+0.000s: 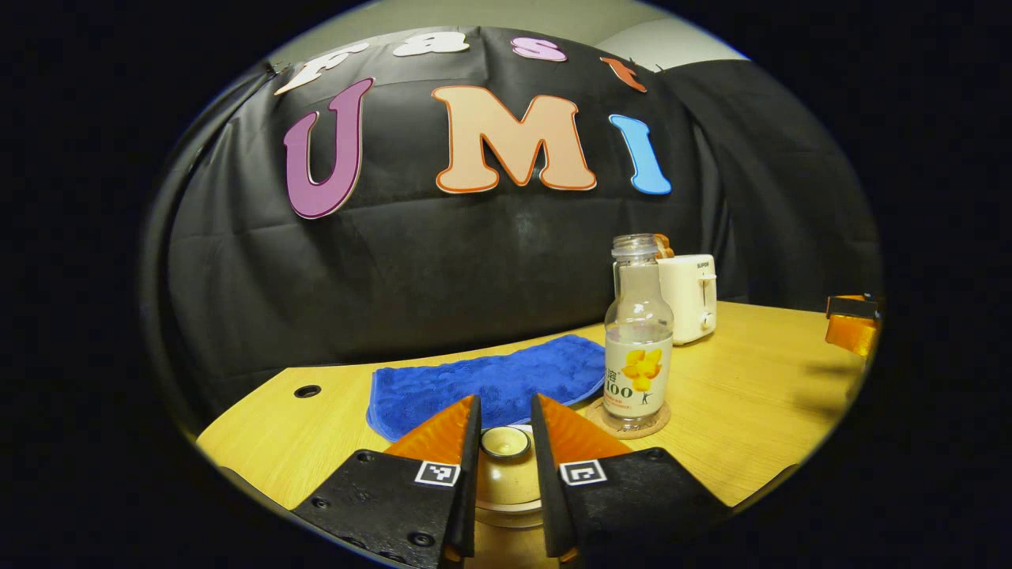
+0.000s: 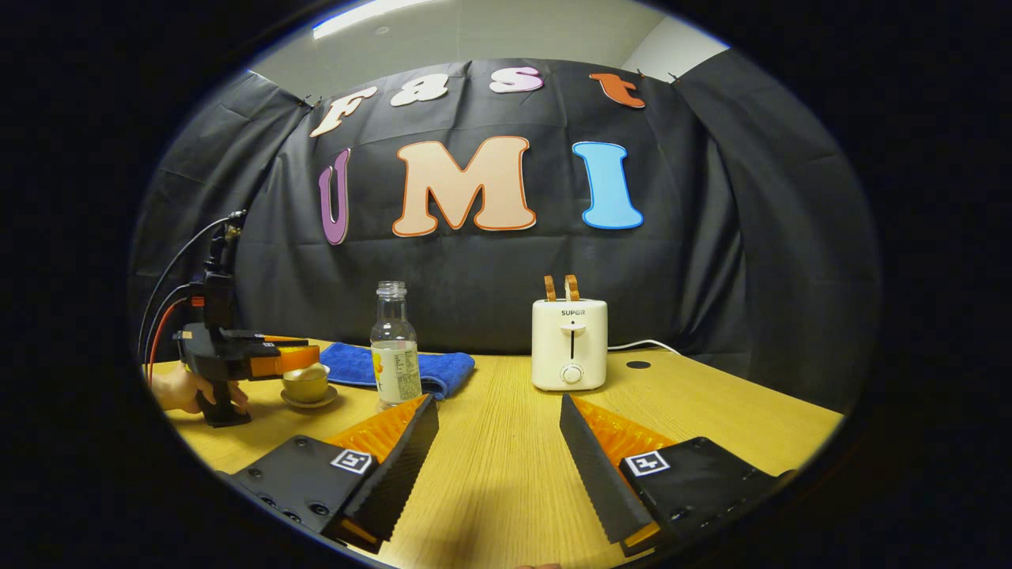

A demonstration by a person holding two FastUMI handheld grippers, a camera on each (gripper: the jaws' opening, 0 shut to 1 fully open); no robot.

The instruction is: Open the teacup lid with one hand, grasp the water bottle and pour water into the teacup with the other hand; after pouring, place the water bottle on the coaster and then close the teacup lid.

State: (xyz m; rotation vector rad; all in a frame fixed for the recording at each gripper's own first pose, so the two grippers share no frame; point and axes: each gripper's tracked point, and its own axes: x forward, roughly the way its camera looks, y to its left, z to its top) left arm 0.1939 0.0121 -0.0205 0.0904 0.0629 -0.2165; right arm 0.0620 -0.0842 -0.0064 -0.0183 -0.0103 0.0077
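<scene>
Left gripper view, claw: my left gripper (image 1: pixel 506 431) sat low over the teacup lid (image 1: pixel 506 466), its two fingers flanking the knob (image 1: pixel 505 442) with a thin gap on each side, so I judged it nearly closed but not yet pressing.
Left gripper view, cup: the teacup was under the lid, close in front of the camera, on the wooden table (image 1: pixel 759 395).
Left gripper view, bottle: the water bottle (image 1: pixel 637 340) stood upright and uncapped on the round coaster (image 1: pixel 628 427), just to the right of the cup, with the blue cloth (image 1: pixel 490 379) behind.
Left gripper view, advice: I judged the step to be either lifting or seating the lid; I wanted the knob centred between the fingers and any travel kept vertical, clear of the bottle.
Right gripper view, claw: my right gripper (image 2: pixel 498 442) hung wide open over bare table, holding nothing.
Right gripper view, other hand: far left, a hand (image 2: pixel 178 391) held the left gripper (image 2: pixel 296 359) over the teacup (image 2: pixel 306 385) on its saucer (image 2: pixel 308 401).
Right gripper view, bottle: the water bottle (image 2: pixel 394 348) stood near the cup, ahead and left of my open fingers; the toaster (image 2: pixel 570 344) stood well apart to the right.
Right gripper view, advice: I judged it best to keep this claw still and out of the way.
</scene>
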